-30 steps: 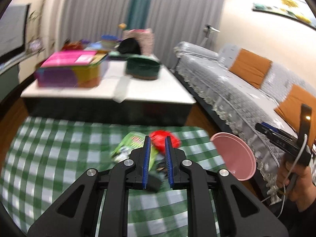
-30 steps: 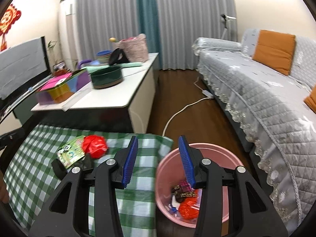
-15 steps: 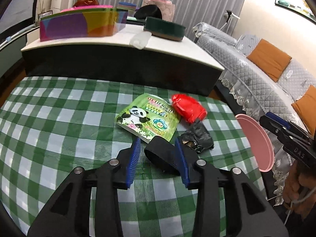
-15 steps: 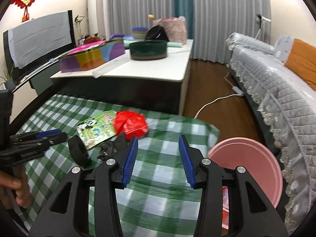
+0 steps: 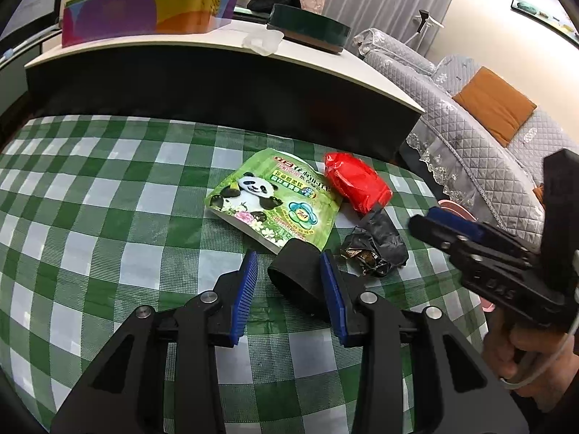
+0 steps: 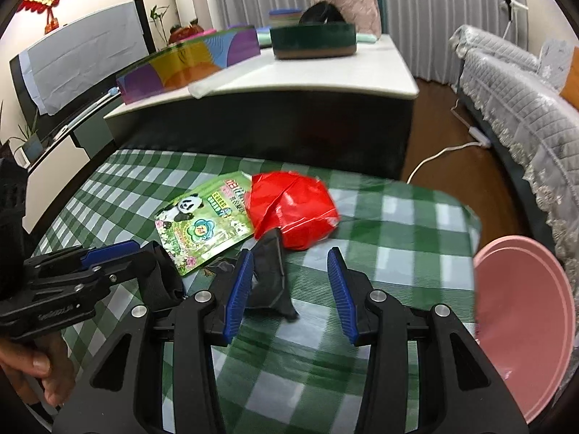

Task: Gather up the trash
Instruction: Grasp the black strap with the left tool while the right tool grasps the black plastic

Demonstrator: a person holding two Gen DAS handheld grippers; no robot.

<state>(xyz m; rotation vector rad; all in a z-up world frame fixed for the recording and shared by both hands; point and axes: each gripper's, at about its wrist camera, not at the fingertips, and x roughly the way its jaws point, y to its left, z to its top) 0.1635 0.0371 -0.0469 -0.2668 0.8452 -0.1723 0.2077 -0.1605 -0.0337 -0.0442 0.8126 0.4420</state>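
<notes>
On the green checked cloth (image 5: 90, 217) lie a green panda packet (image 5: 275, 202), a crumpled red wrapper (image 5: 356, 184), a crumpled black wrapper (image 5: 380, 247) and a black band-like piece (image 5: 295, 278). My left gripper (image 5: 289, 282) is open, its jaws around the black piece, not closed on it. My right gripper (image 6: 287, 282) is open over the cloth; the black wrapper (image 6: 269, 271) lies by its left finger, the red wrapper (image 6: 293, 209) just beyond. The pink trash bin (image 6: 524, 325) stands at the right.
A low white table (image 5: 217, 50) behind the cloth carries a colourful box (image 5: 144, 14) and a dark green tin (image 5: 307, 32). A grey sofa (image 5: 470, 137) with an orange cushion runs along the right. A white cable (image 6: 445, 152) lies on the wooden floor.
The left gripper opened and came down to straddle the black piece. The right gripper swung left from above the bin to over the cloth beside the black and red wrappers.
</notes>
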